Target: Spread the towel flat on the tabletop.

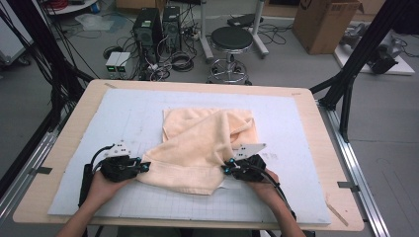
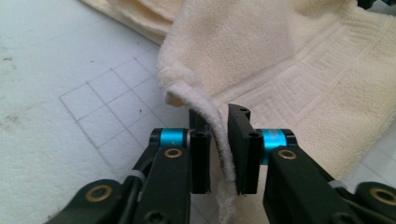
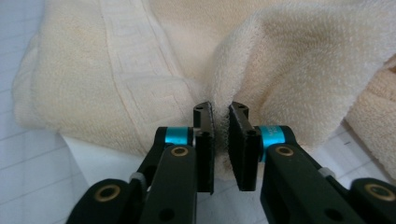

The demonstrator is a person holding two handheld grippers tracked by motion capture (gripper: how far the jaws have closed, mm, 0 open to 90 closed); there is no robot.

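A cream towel (image 1: 207,143) lies rumpled and partly folded in the middle of the white grid mat (image 1: 123,113). My left gripper (image 1: 146,165) is at the towel's near left corner. In the left gripper view the thin hem of the towel (image 2: 280,56) runs between the jaws of that gripper (image 2: 218,112), which pinch it. My right gripper (image 1: 226,169) is at the towel's near right side. In the right gripper view a raised fold of the towel (image 3: 140,60) is squeezed between the jaws of that gripper (image 3: 220,109).
The mat covers a wooden table (image 1: 306,98). Beyond its far edge stand a black stool (image 1: 231,42), computer towers (image 1: 148,29) with cables, and a cardboard box (image 1: 323,24). Black frame posts (image 1: 346,89) rise at both sides.
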